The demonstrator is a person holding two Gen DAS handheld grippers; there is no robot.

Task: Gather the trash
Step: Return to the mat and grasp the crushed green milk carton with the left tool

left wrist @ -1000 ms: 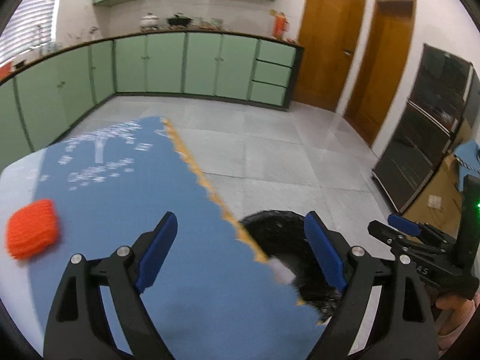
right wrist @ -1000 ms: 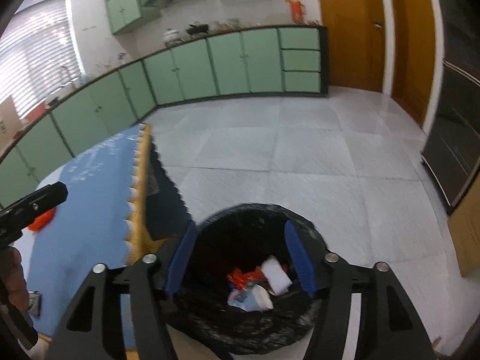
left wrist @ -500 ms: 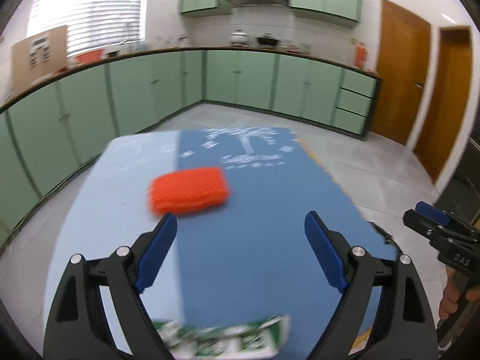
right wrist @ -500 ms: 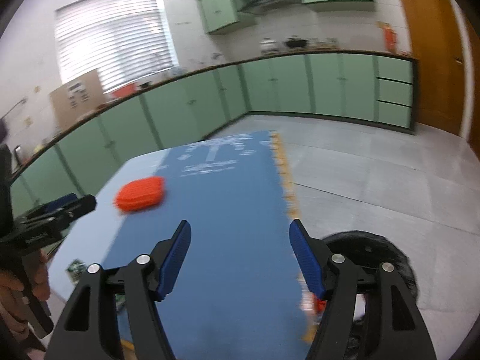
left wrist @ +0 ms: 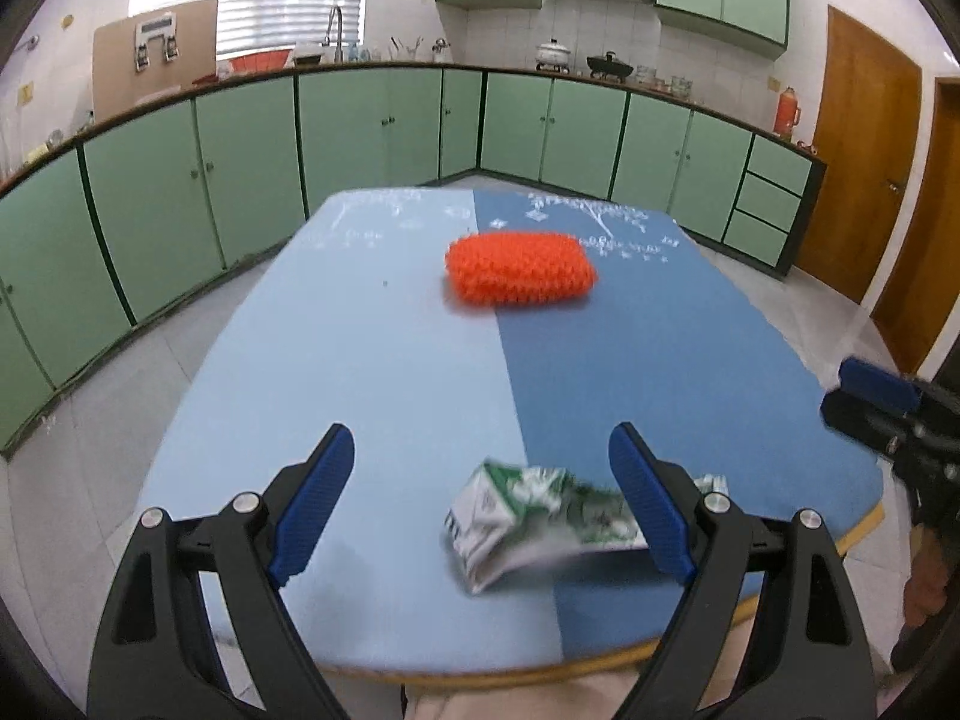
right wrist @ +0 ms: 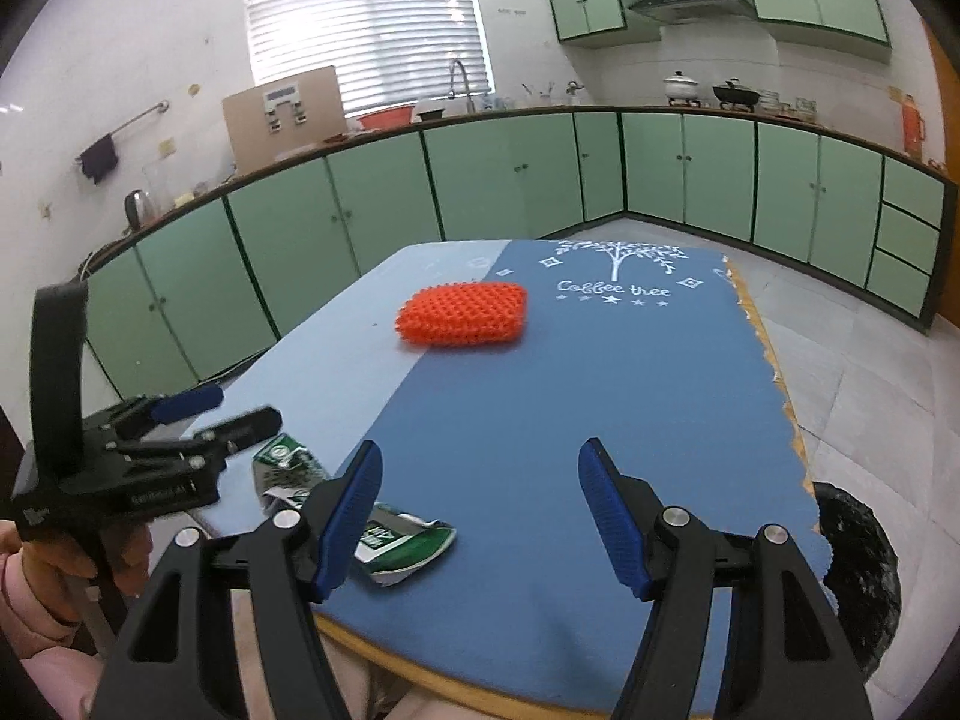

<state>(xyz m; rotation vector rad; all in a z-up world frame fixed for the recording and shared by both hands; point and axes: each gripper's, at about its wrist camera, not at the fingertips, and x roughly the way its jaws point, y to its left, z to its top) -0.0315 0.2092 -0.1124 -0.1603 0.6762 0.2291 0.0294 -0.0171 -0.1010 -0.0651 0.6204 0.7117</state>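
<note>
Crushed green-and-white carton (left wrist: 540, 516): motion-blurred and print unreadable in the left view, partly hidden behind the right gripper's (right wrist: 480, 510) left finger (right wrist: 351, 516) in the right view; black bin (right wrist: 858, 570) cut off by table edge (right wrist: 798, 450) and lens rim.
</note>
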